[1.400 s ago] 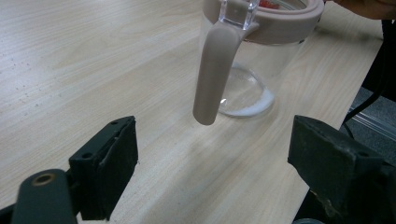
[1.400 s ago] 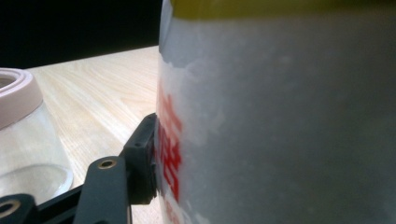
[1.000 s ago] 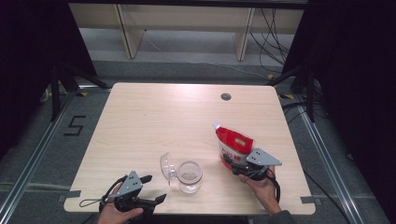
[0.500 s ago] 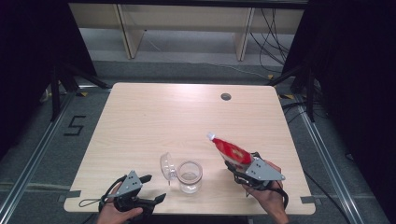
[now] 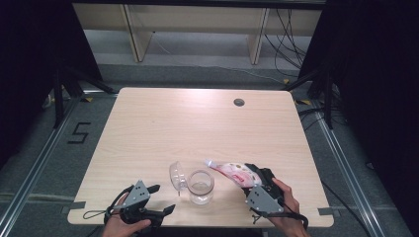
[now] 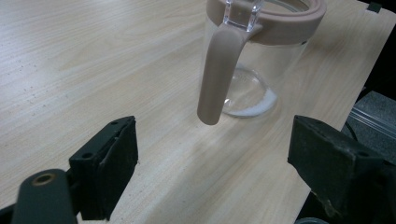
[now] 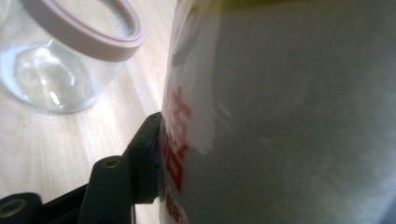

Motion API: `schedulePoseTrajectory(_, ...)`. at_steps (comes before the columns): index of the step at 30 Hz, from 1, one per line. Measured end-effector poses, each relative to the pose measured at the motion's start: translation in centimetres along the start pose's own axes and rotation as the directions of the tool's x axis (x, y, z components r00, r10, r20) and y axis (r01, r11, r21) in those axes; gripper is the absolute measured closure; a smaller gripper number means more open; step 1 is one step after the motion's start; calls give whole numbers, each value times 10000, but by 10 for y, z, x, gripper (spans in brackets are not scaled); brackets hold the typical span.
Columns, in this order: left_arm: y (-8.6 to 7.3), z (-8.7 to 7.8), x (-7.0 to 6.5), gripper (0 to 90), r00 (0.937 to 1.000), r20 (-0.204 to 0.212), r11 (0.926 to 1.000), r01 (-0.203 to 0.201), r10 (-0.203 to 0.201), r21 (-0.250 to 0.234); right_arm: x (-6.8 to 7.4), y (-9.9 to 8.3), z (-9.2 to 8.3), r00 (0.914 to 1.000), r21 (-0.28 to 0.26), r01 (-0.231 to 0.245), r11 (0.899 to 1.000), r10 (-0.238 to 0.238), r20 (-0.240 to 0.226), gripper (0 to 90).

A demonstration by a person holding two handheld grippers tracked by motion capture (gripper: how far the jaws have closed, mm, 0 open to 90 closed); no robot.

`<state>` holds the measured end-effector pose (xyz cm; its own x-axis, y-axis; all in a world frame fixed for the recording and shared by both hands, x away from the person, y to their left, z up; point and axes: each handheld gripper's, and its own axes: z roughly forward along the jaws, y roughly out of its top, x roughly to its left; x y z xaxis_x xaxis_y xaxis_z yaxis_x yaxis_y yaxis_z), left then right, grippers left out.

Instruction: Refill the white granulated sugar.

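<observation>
1. High view: the glass jar [image 5: 200,186] stands near the table's [image 5: 197,123] front edge, its hinged lid [image 5: 178,176] swung open to its left. The right gripper [image 5: 247,174] pinches a red-and-white pouch [image 5: 232,171], tipped so its top points at the jar. The left gripper [image 5: 160,200] sits by the front left corner.
2. Left gripper view: jaws spread wide with nothing between them, facing the jar [image 6: 261,56] and its latch [image 6: 217,74].
3. Right gripper view: the pouch [image 7: 280,121] is pressed against the visible jaw, with the jar [image 7: 60,60] just beside it.

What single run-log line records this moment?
right gripper: holds pouch tilted toward jar | left gripper: open, idle
</observation>
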<state>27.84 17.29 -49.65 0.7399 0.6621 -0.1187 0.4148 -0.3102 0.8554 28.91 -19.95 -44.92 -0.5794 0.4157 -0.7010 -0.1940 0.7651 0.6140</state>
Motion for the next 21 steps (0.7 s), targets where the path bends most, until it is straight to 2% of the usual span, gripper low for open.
schedulePoseTrajectory(1,0,1,-1,156,10000,-4,9999,97,-97,-72,2,1,0,9997,69,225,9997,-225,39,428)
schedulePoseTrajectory(2,0,1,-1,156,10000,-4,9999,97,-97,-72,2,1,0,9997,69,225,9997,-225,39,428)
schedulePoseTrajectory(3,0,0,0,155,10000,-27,10000,-3,3,-9,5,5,0,9970,329,762,9966,-766,117,428)
schedulePoseTrajectory(4,0,0,0,156,10000,-27,10000,-3,3,-9,5,5,0,9970,329,762,9966,-766,117,428)
schedulePoseTrajectory(5,0,0,0,156,10000,-33,10000,16,-16,-1,6,9,-1,9891,576,1467,9875,-1471,42,428)
schedulePoseTrajectory(6,0,0,1,155,10000,-20,10000,16,-16,6,6,10,0,9853,588,1698,9837,-1707,100,428)
schedulePoseTrajectory(7,0,0,1,156,10000,-20,10000,16,-16,6,6,10,0,9853,588,1698,9837,-1707,100,428)
schedulePoseTrajectory(8,0,0,1,156,9999,-111,10000,-48,48,77,9,14,-2,9697,658,2426,9679,-2440,133,429)
schedulePoseTrajectory(9,0,-1,1,156,9998,-176,9998,-123,126,123,12,16,-3,9695,852,2434,9662,-2450,93,429)
schedulePoseTrajectory(10,0,1,-1,155,9999,-72,10000,74,-74,-63,10,20,-3,9469,835,3196,9439,-3215,100,429)
schedulePoseTrajectory(13,0,1,-1,156,10000,-90,10000,42,-43,-69,13,21,-4,9453,1120,3217,9402,-3256,179,430)
schedulePoseTrajectory(14,0,-1,2,155,9997,-184,9997,-177,179,147,15,22,-4,9358,1336,3456,9288,-3517,249,430)
schedulePoseTrajectory(15,0,-1,2,155,9997,-184,9997,-177,179,147,16,23,-4,9303,1499,3586,9214,-3660,240,431)
schedulePoseTrajectory(16,0,0,-1,156,10000,-83,10000,52,-53,-67,17,23,-3,9209,1543,3807,9117,-3889,255,430)
schedulePoseTrajectory(17,0,0,-1,156,10000,-83,10000,52,-53,-67,17,23,-3,9209,1543,3807,9117,-3889,255,430)
schedulePoseTrajectory(18,0,1,-1,156,9999,-90,10000,50,-51,-82,18,23,-3,9116,1637,4007,9015,-4102,275,431)
schedulePoseTrajectory(19,0,1,-1,156,10000,-85,10000,48,-49,-74,13,28,-2,8497,1650,5164,8403,-5267,228,431)
schedulePoseTrajectory(20,0,0,-1,156,9999,-138,10000,41,-42,-34,18,24,-1,8796,1702,4638,8694,-4748,285,431)
schedulePoseTrajectory(21,0,0,0,155,9999,-141,10000,-20,21,8,17,27,0,8363,1920,5345,8231,-5479,209,432)
